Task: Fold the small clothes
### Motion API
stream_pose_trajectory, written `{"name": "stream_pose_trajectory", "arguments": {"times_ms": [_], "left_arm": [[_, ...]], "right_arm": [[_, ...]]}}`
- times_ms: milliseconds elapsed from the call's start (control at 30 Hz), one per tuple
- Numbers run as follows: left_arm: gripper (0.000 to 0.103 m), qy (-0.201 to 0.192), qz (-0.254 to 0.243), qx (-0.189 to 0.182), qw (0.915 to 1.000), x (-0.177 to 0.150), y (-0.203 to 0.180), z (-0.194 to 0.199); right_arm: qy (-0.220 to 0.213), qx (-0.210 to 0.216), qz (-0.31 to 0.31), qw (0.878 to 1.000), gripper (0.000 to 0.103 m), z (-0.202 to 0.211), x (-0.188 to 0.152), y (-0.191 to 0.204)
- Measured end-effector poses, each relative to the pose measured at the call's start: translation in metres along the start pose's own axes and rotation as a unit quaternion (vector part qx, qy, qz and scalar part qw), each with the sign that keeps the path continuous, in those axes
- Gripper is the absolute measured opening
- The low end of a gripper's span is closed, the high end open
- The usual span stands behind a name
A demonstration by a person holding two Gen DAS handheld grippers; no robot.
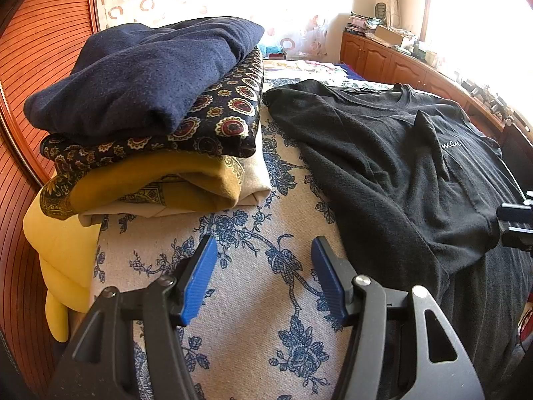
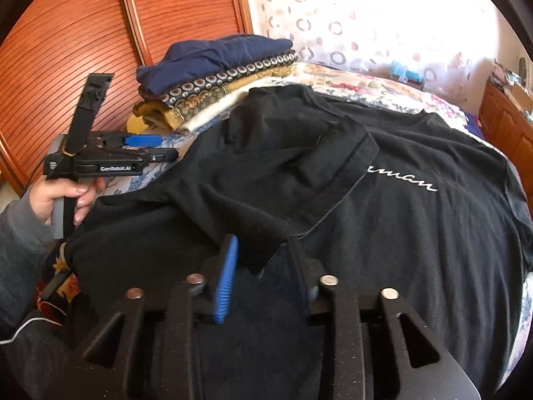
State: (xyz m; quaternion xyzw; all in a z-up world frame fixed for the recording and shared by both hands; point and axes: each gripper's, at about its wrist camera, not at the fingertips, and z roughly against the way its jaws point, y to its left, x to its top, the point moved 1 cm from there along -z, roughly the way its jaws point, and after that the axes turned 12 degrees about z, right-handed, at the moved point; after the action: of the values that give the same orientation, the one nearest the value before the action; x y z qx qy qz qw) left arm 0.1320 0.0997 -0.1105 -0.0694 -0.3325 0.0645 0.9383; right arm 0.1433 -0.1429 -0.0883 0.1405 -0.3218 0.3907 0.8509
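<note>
Blue ribbed pads (image 1: 200,280) line the fingers of my left gripper (image 1: 265,278), and they stand well apart with nothing between them, hanging over the bare cream bedspread with blue flowers (image 1: 253,300). My right gripper (image 2: 265,266) sits low over the black T-shirt (image 2: 399,233); its jaws are partly apart and a fold of the black cloth lies between them, draped over the right finger so that only the left blue pad (image 2: 226,276) shows, and I cannot tell whether the pads actually press on the cloth. The shirt lies spread across the bed with its neck away from me, one sleeve (image 2: 299,153) folded in over the chest and covering the start of the white script lettering (image 2: 404,181). In the right wrist view my left hand (image 2: 63,196), in a grey sleeve, grips the handle of the left gripper just beside the shirt's near left edge. Beyond that gripper stands a stack of folded clothes (image 1: 150,126): a navy piece on top, a dark patterned one under it, then mustard, cream and yellow. Behind the stack are reddish slatted wooden doors (image 2: 83,50), and a patterned curtain (image 2: 366,16) glows with daylight at the far side of the bed.
</note>
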Motion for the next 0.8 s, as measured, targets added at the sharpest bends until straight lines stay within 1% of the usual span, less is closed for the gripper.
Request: {"name": "stream_pose_trajectory", "arguments": {"times_ms": [33,67,300,400,433,467,533,600,733,767,800], "left_arm": [[0.059,0.0,0.0,0.0,1.0,0.0,0.0,0.0],[0.059,0.0,0.0,0.0,1.0,0.0,0.0,0.0],[0.059,0.0,-0.001,0.001,1.0,0.0,0.0,0.0],[0.059,0.0,0.0,0.0,1.0,0.0,0.001,0.001],[0.06,0.0,0.0,0.001,1.0,0.0,0.001,0.001],[0.06,0.0,-0.001,0.002,1.0,0.0,0.001,0.001],[0.06,0.0,-0.001,0.002,1.0,0.0,0.002,0.001],[0.06,0.001,-0.001,0.003,1.0,0.001,0.002,0.0],[0.06,0.0,-0.001,0.003,1.0,0.001,0.002,0.0],[0.06,0.0,-0.001,0.003,1.0,0.001,0.002,0.0],[0.06,0.0,-0.001,0.004,1.0,0.001,0.002,-0.001]], "right_arm": [[-0.002,-0.007,0.002,1.0,0.042,0.002,0.0,0.0],[-0.005,-0.014,0.002,1.0,0.045,0.004,0.0,-0.002],[-0.008,-0.034,-0.016,0.999,0.045,0.001,0.0,-0.026],[-0.009,-0.056,-0.026,0.998,0.046,0.005,-0.006,-0.04],[-0.008,-0.066,-0.028,0.997,0.053,0.006,-0.009,-0.045],[-0.005,-0.079,-0.03,0.996,0.063,0.008,-0.013,-0.051],[0.006,-0.105,-0.028,0.994,0.07,0.011,-0.02,-0.064],[0.023,-0.129,-0.033,0.991,0.073,0.01,-0.027,-0.08],[0.057,-0.154,-0.052,0.985,0.074,0.003,-0.043,-0.111],[0.061,-0.151,-0.061,0.985,0.077,0.002,-0.046,-0.117],[0.055,-0.14,-0.072,0.986,0.078,0.004,-0.049,-0.122]]}}
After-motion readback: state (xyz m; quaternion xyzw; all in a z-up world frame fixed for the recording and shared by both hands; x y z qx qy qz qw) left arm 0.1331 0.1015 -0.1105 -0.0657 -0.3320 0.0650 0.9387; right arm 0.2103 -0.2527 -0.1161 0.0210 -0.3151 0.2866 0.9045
